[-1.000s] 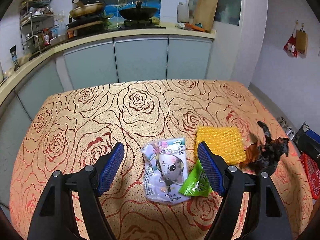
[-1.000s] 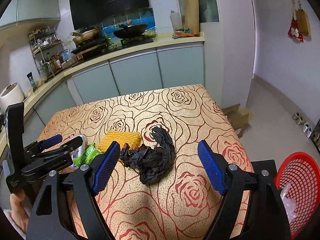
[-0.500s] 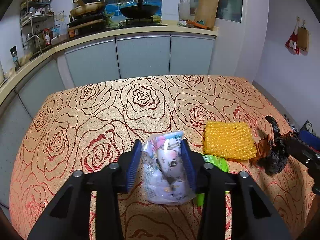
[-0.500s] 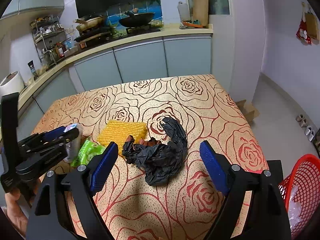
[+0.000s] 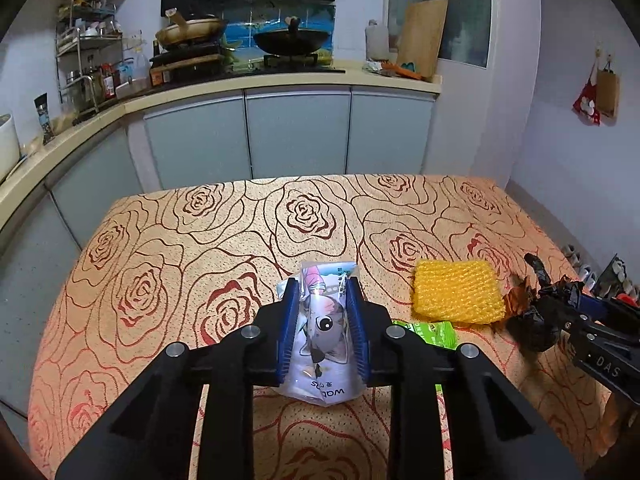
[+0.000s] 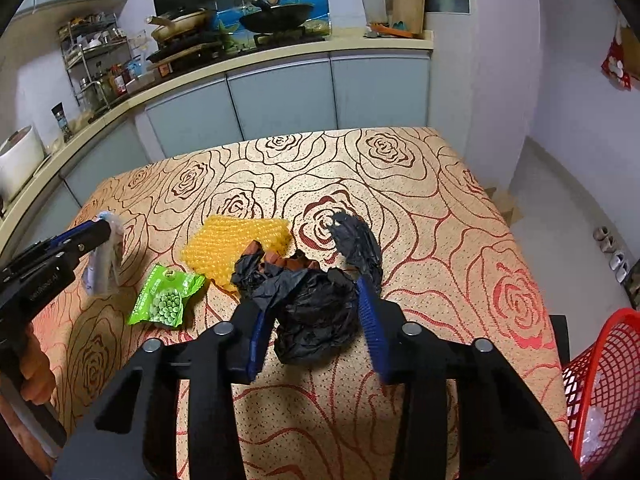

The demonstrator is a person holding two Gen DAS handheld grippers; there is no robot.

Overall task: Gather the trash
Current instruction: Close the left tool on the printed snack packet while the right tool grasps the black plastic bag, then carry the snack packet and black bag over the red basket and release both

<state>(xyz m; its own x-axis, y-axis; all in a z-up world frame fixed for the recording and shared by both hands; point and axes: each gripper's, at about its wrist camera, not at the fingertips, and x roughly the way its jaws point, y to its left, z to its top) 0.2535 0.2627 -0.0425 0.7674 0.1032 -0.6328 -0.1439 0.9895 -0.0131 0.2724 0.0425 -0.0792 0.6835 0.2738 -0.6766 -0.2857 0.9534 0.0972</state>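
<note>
My left gripper [image 5: 322, 292] has its jaws closing on a white cartoon snack packet [image 5: 320, 340]; both blue pads press its sides and crumple it just above the rose-patterned tablecloth [image 5: 200, 260]. In the right wrist view the left gripper [image 6: 100, 232] holds that packet [image 6: 104, 264] at the table's left. My right gripper [image 6: 314, 300] is closing its jaws around a crumpled black plastic bag [image 6: 316, 312], and the pads touch both its sides. A yellow foam net [image 6: 240, 244] and a green pea packet [image 6: 164, 300] lie between the two grippers.
A red mesh basket [image 6: 600, 380] with some clear plastic in it stands on the floor past the table's right edge. Behind the table runs a kitchen counter [image 5: 280, 84] with pans and a cutting board. A hand [image 6: 32, 376] holds the left gripper's handle.
The left jaws went from wide apart to pressed on the cartoon packet, which now stands crumpled between them. The right gripper sank towards the black bag and its jaws narrowed onto it.
</note>
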